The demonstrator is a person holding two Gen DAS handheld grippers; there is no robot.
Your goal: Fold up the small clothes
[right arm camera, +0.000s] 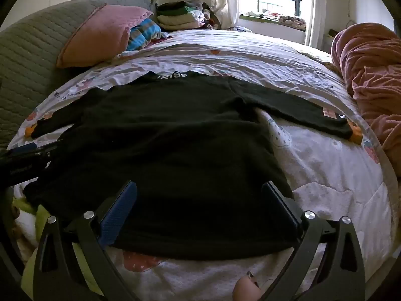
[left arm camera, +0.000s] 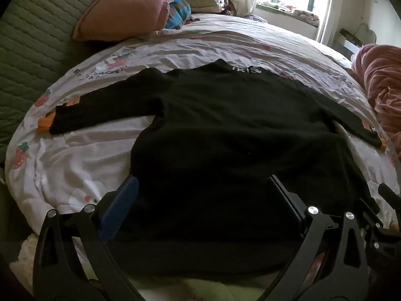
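A small black long-sleeved top (left arm camera: 225,130) lies flat on the bed, collar with white letters (left arm camera: 246,70) at the far side, both sleeves spread outward. It also shows in the right wrist view (right arm camera: 175,138). My left gripper (left arm camera: 203,183) is open, its fingers wide apart over the hem's left part. My right gripper (right arm camera: 200,188) is open over the hem's right part, near the right bottom corner. The left gripper shows at the left edge of the right wrist view (right arm camera: 27,150). Neither holds cloth.
The bed has a white strawberry-print sheet (left arm camera: 75,165). A pink pillow (left arm camera: 125,10) and stacked folded clothes (right arm camera: 180,15) lie at the head. A pink blanket (right arm camera: 371,75) is bunched at the right. A green quilted headboard (left arm camera: 30,45) is at the left.
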